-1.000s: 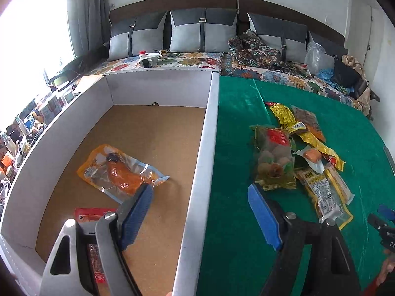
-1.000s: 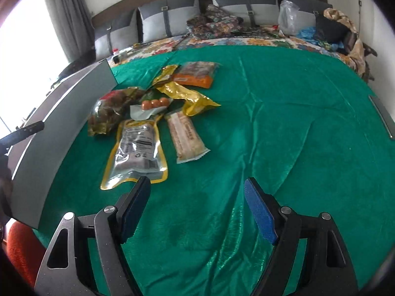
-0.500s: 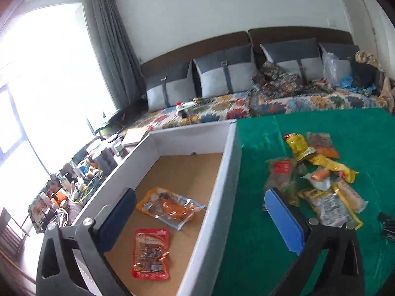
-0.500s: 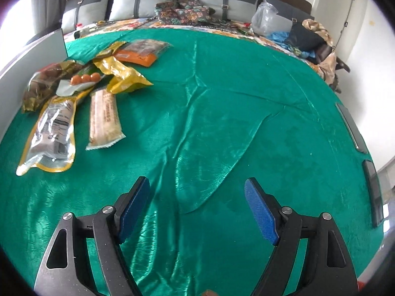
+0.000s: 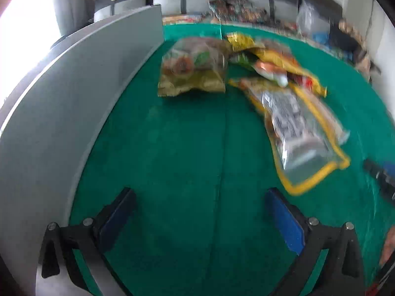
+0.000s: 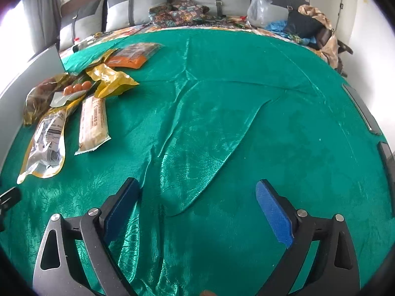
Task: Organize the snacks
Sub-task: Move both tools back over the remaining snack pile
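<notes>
Several snack packs lie in a loose pile on the green cloth. In the left wrist view, which is blurred, a greenish bag (image 5: pixel 195 69) and a clear yellow-edged pouch (image 5: pixel 296 128) lie ahead of my open, empty left gripper (image 5: pixel 200 212), low over the cloth beside the box wall (image 5: pixel 74 93). In the right wrist view the yellow-edged pouch (image 6: pixel 47 140), a beige bar pack (image 6: pixel 93 123), a yellow bag (image 6: pixel 111 79) and an orange pack (image 6: pixel 133 54) lie far left of my open, empty right gripper (image 6: pixel 197 204).
The white box's outer wall (image 6: pixel 27 79) stands left of the pile. A sofa with grey cushions (image 6: pixel 153 2), patterned cloth and bags (image 6: pixel 306 24) lies behind the table. The other gripper's tip (image 5: pixel 380 175) shows at the right edge of the left wrist view.
My left gripper has swung right and down from over the box to low over the green cloth, facing the pile. My right gripper has turned slightly back toward the snacks.
</notes>
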A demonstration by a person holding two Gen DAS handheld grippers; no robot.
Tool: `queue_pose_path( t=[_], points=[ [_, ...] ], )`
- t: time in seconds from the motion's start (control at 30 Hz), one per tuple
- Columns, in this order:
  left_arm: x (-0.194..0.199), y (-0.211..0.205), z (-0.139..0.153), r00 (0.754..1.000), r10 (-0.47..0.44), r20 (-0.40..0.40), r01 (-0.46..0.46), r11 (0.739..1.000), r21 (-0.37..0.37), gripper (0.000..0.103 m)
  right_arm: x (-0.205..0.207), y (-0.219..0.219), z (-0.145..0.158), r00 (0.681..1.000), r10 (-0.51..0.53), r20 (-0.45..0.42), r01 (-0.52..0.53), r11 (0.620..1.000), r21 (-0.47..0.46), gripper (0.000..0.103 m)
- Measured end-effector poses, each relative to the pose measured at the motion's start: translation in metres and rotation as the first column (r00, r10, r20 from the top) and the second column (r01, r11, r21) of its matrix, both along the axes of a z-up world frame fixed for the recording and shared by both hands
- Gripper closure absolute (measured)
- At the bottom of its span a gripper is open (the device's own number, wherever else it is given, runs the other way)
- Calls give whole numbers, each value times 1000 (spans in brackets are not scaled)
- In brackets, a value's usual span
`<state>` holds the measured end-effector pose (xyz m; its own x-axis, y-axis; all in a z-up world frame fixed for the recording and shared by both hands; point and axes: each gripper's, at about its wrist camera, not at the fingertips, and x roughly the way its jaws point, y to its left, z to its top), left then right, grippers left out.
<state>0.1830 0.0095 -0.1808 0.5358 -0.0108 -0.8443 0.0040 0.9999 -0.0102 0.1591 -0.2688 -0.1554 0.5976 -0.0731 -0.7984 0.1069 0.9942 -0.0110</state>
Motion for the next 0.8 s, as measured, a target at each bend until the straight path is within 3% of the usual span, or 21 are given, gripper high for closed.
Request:
queue_pose_path(
  t=[0.2,0.8],
  points=[
    [1,2,-3,999,23,38,-23,1000,0,0,-1,-1,0,1000,-1,0,1,1000,2,6],
    [0,2,-2,999,25,42,-25,1000,5,0,0,-1,0,1000,0,-1,0,1000,3,5]
  ],
)
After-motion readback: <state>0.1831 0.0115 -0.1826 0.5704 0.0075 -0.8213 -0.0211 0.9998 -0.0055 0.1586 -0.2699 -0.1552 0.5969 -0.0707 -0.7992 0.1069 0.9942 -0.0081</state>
